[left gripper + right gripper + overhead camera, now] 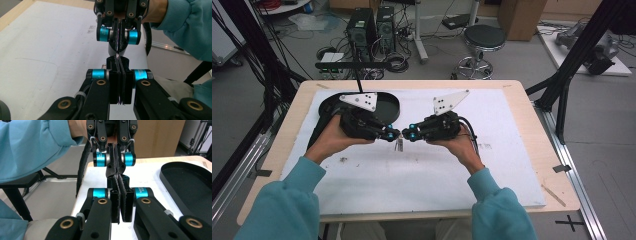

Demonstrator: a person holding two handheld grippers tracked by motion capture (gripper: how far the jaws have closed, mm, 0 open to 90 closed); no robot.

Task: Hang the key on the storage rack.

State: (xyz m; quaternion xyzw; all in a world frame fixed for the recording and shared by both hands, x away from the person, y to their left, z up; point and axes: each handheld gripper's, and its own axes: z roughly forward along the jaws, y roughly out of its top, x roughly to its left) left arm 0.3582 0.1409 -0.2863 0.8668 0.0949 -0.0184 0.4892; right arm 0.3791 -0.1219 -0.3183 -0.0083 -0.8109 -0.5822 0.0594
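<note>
Sleeved forearms were seen at 6 o'clock. Above the table [522, 125], the left gripper [393, 134] and right gripper [408, 134] were held tip to tip, each closed on a thin strip [117, 53] pinched between them, its long axis running 9 to 3 o'clock. A black tray [389, 107] lay at 11 o'clock.

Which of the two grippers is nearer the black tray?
The left gripper: its body overlaps the black tray at the mat's far left, while the right gripper sits over bare white mat.
</note>
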